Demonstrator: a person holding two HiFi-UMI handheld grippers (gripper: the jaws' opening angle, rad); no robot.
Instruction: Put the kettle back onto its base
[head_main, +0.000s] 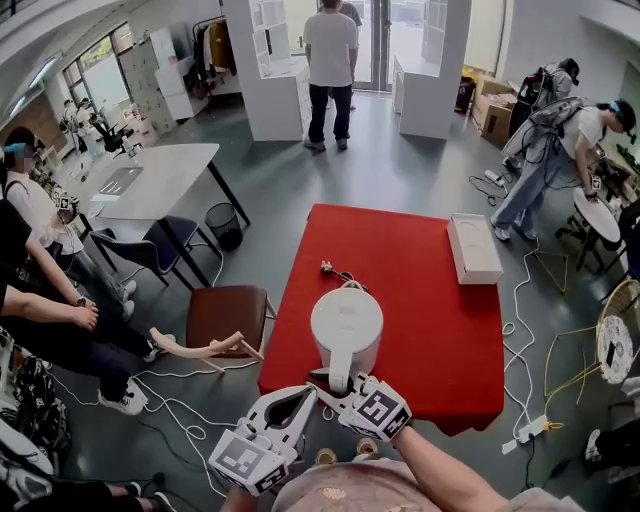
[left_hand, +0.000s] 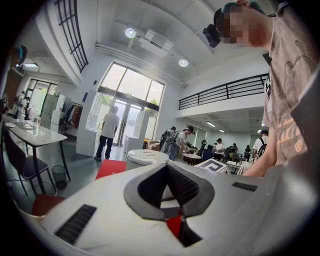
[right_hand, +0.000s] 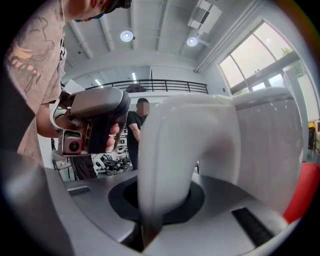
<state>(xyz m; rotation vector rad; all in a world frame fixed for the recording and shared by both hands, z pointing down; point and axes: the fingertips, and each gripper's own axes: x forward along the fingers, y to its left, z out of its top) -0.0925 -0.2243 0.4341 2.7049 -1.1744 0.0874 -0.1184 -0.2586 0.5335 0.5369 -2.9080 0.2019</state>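
Note:
A white kettle stands upright near the front edge of the red table. My right gripper is shut on its handle, which fills the space between the jaws in the right gripper view. A cord with a plug runs across the table to behind the kettle; the base itself is hidden. My left gripper hovers just left of the handle, at the table's front edge. Its jaws meet at the tips with nothing between them, and it points at the kettle's lid.
A white box lies at the table's far right. A brown chair stands close to the table's left side, with seated people beyond it. Cables and a power strip lie on the floor at the right.

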